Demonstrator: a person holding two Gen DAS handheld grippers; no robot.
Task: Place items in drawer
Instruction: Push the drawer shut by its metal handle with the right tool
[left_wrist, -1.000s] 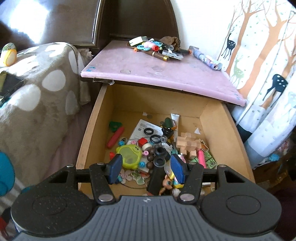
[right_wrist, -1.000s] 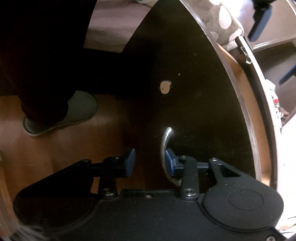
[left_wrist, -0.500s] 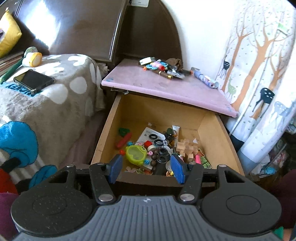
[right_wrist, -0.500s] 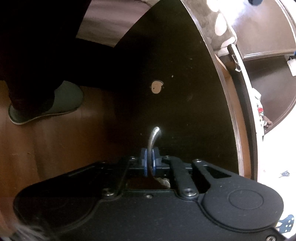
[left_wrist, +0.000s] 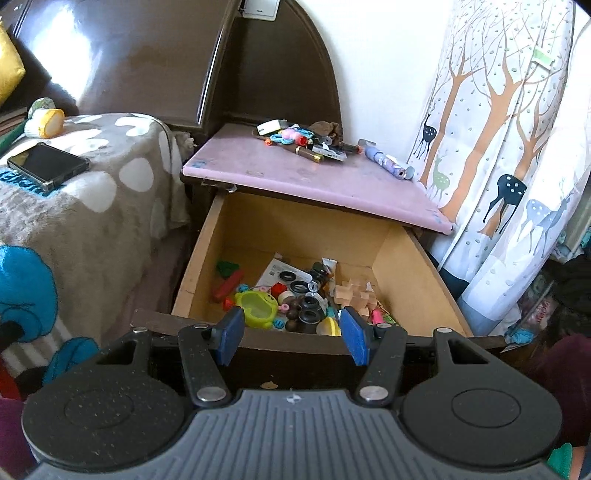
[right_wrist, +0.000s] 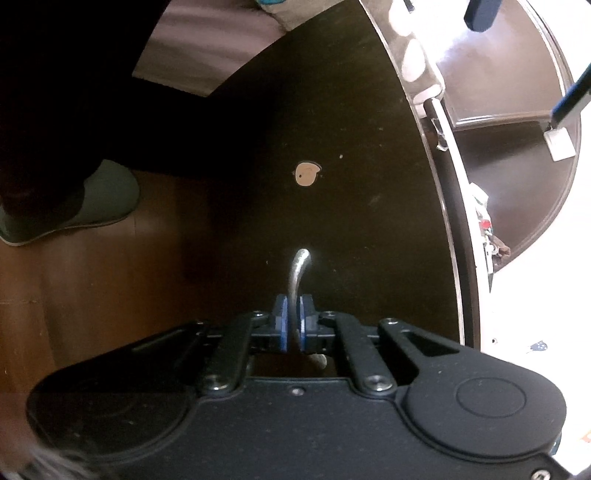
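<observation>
The wooden drawer (left_wrist: 410, 273) of the nightstand stands pulled out, holding several small toys, rings, wooden blocks and a green frog toy (left_wrist: 256, 304). Above it, on the pink nightstand top (left_wrist: 295, 177), lies a heap of small items (left_wrist: 306, 142). My left gripper (left_wrist: 291, 334) hovers in front of the drawer's front edge, open, nothing between its blue pads. In the right wrist view my right gripper (right_wrist: 292, 325) is shut on the drawer's curved metal handle (right_wrist: 298, 267), against the dark drawer front (right_wrist: 332, 184).
A bed with a spotted grey blanket (left_wrist: 92, 192) and a phone (left_wrist: 48, 166) lies left of the drawer. A deer-print curtain (left_wrist: 509, 147) hangs on the right. A person's slippered foot (right_wrist: 74, 206) rests on the wooden floor left of the drawer front.
My right gripper closed on the metal handle. My left gripper drew back from over the drawer's contents to in front of its front edge.
</observation>
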